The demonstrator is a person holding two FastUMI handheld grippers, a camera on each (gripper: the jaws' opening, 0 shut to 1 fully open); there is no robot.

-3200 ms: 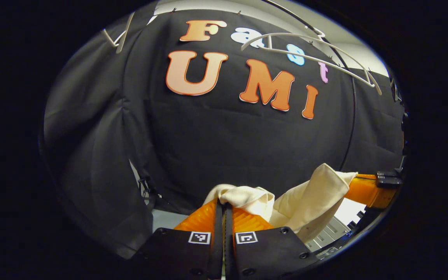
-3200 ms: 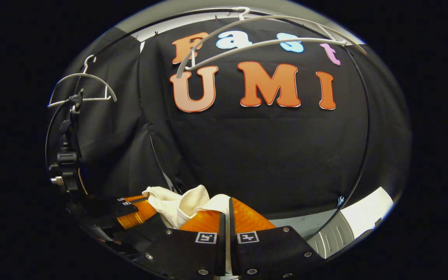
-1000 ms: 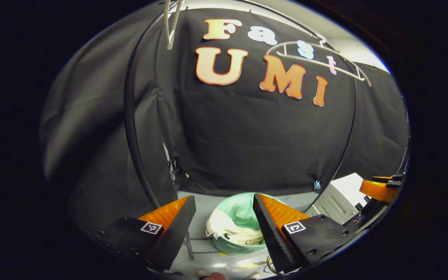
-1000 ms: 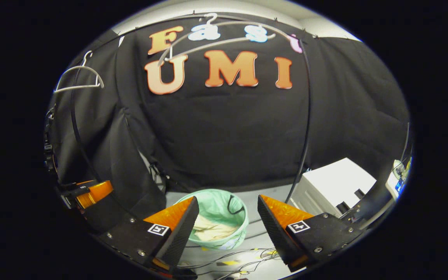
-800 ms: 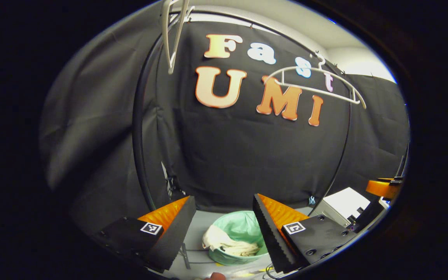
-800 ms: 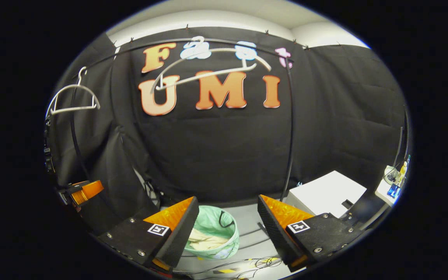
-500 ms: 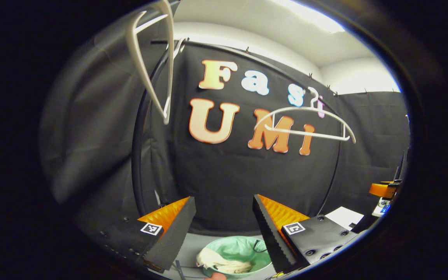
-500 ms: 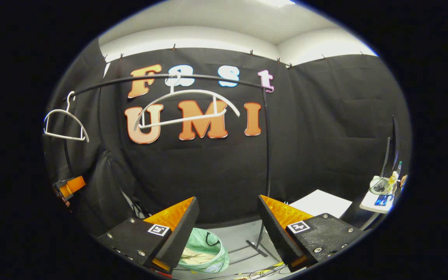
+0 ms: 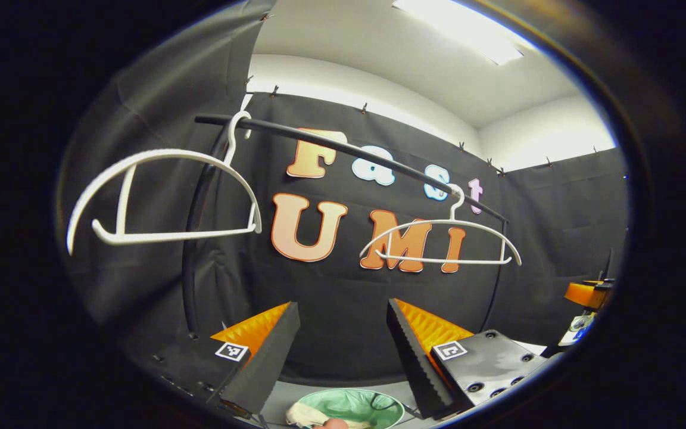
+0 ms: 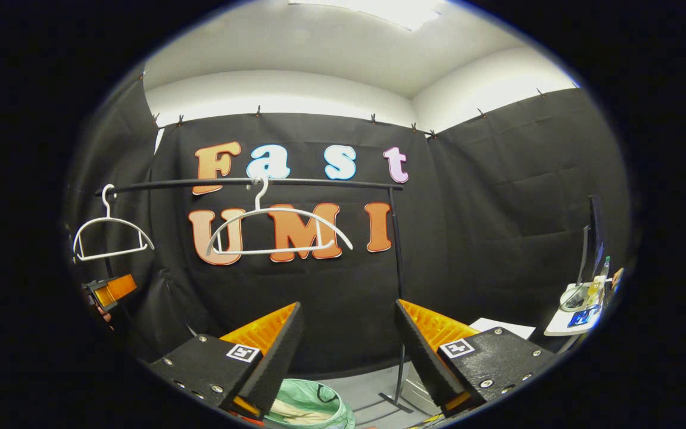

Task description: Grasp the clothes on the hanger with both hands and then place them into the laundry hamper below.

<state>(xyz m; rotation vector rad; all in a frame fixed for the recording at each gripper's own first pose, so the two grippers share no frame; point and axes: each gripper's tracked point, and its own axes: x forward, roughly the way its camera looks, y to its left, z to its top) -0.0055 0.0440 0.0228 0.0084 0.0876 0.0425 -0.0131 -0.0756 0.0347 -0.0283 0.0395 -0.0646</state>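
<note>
Both grippers are standing with jaws wide apart, gripping nothing: the left gripper (image 9: 343, 348) and the right gripper (image 10: 348, 351). The cream clothes (image 9: 301, 415) are lying inside the green laundry hamper (image 9: 352, 404) at six o'clock. Two white hangers (image 9: 441, 241) are hanging bare on the black rail (image 10: 248, 182) at twelve o'clock.

Both my tools look the same. My left tool (image 9: 343, 342) has two wedge-shaped fingers, ribbed orange on the outer faces with black toothed pads (image 9: 409, 357) on the inner faces. Each finger sits on a flat black plate with small screws along the edge and a little square black-and-white marker near the finger base. My right tool (image 10: 346, 348) has identical orange wedges, black plates, screws and markers.
</note>
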